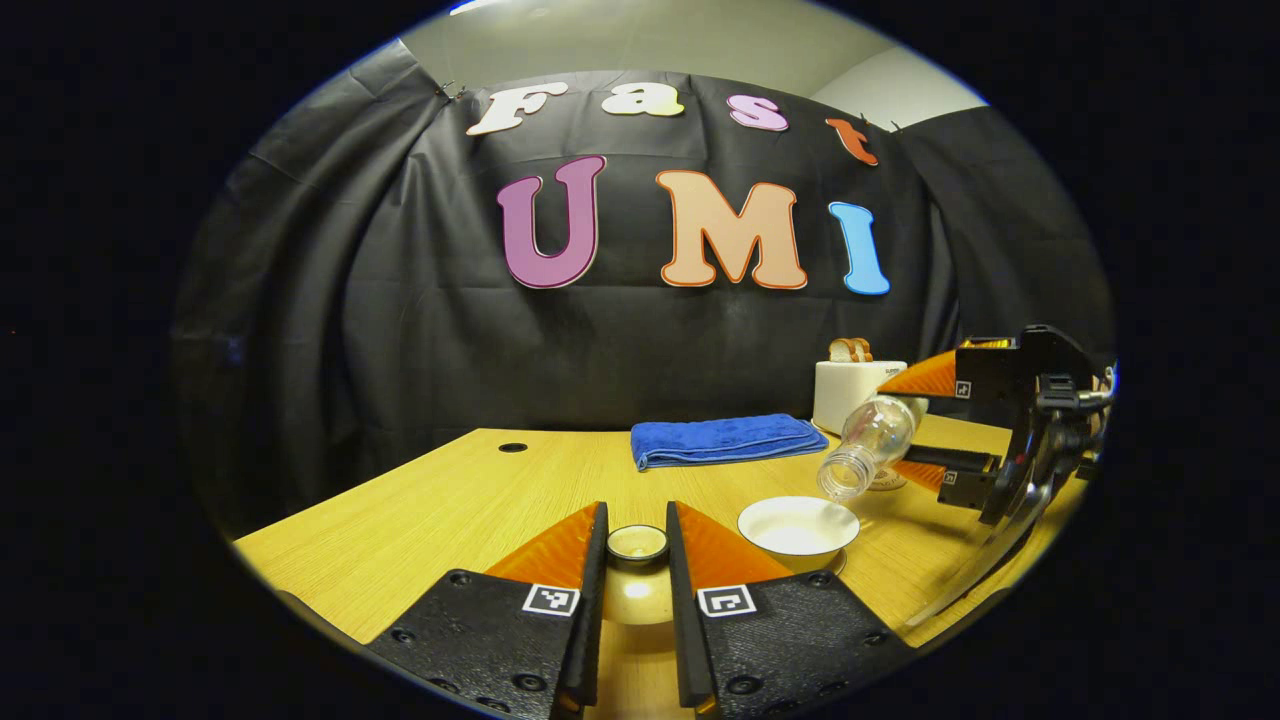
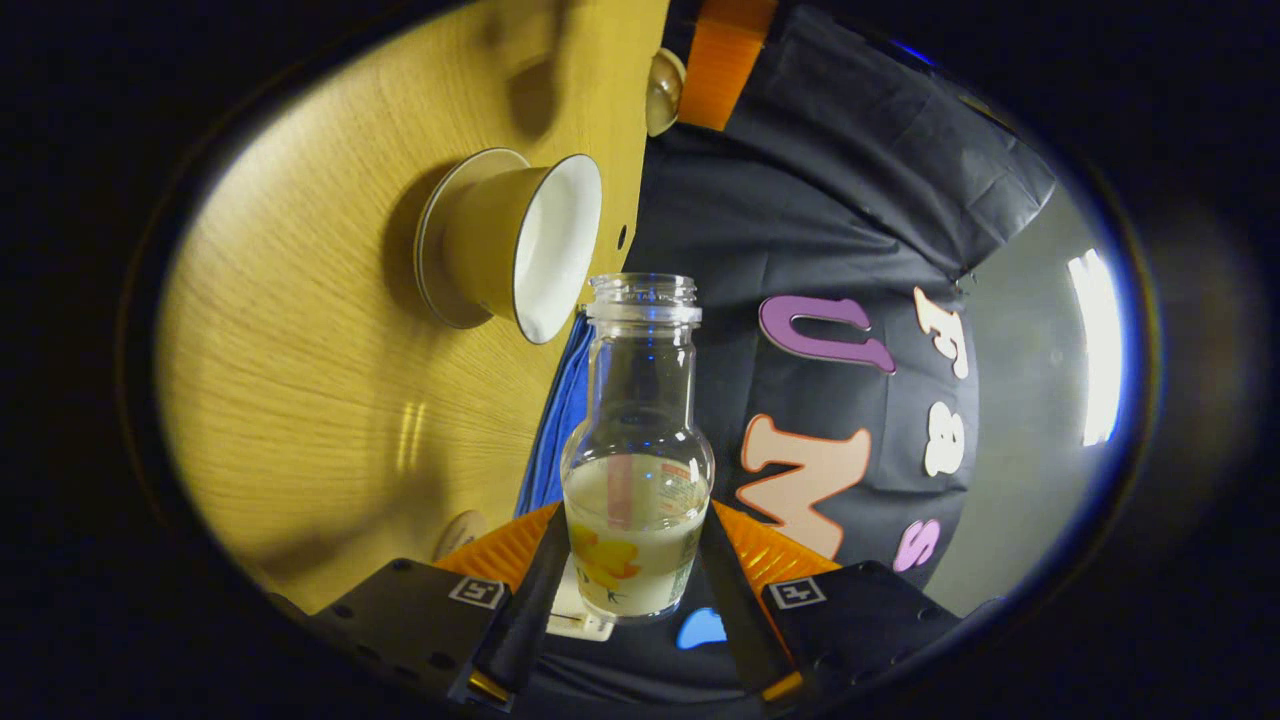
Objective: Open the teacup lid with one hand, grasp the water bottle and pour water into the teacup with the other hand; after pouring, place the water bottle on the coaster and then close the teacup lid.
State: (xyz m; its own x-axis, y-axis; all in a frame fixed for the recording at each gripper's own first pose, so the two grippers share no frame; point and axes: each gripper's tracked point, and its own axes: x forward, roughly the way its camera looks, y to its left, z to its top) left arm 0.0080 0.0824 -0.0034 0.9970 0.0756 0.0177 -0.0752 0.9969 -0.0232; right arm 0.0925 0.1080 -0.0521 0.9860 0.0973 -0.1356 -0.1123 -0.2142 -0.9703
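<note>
My left gripper (image 1: 637, 515) is shut on the teacup lid (image 1: 637, 590), gripping its knob just above the table. To the right stands the uncovered white teacup (image 1: 797, 527) on its saucer. My right gripper (image 1: 895, 425) is shut on the clear water bottle (image 1: 870, 440), which is tilted with its uncapped mouth down, just above the cup's right rim. In the right gripper view the bottle (image 2: 637, 450) sits between the fingers of my right gripper (image 2: 637, 515), its mouth close to the teacup (image 2: 510, 245). The lid (image 2: 663, 90) shows beyond it. I see no stream of water.
A folded blue towel (image 1: 725, 440) lies at the back of the wooden table (image 1: 450, 500). A white toaster (image 1: 855, 390) with bread stands behind the bottle. A small round coaster (image 2: 460, 530) lies on the table near my right gripper.
</note>
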